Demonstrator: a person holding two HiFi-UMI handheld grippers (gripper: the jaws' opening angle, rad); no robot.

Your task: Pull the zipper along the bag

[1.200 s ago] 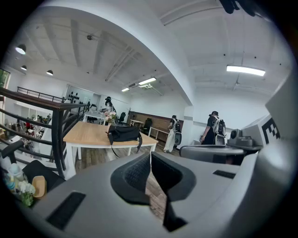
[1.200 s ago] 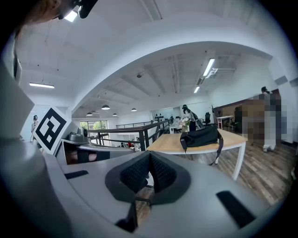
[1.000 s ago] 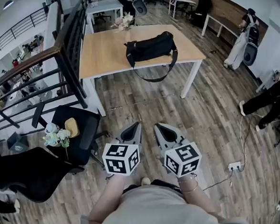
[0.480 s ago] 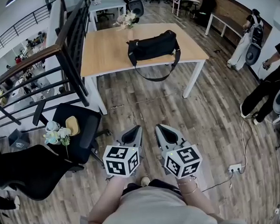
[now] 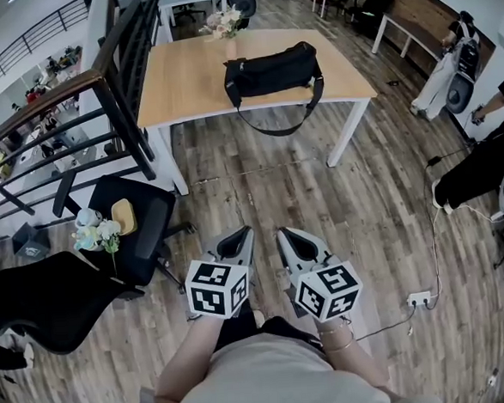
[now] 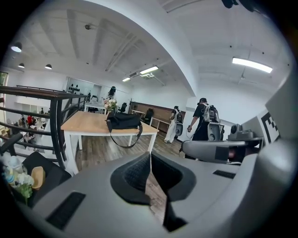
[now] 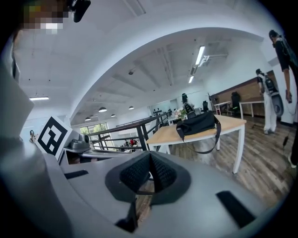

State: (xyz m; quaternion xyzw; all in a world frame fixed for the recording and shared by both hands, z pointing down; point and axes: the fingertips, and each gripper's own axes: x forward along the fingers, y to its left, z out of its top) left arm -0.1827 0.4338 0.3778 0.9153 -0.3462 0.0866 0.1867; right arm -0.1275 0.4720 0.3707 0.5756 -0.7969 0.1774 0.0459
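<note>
Close by, the left tongs [image 5: 240, 235] and right tongs [image 5: 289, 235] sit side by side above the floor [image 5: 364, 206], each pair pressed together on nothing. Well beyond them, the black bag [image 5: 271, 73] lies on the counter [image 5: 184, 89] toward its right end, with its strap [image 5: 273, 131] drooping over the near edge.

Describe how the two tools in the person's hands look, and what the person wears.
The left tool and the right tool look alike: a pale grey shell narrowing to two pointed jaws, lined with black ribbed pads. Each carries a white cube printed with black square markers. The person wears a light grey top and a thin bracelet on the right wrist.
</note>
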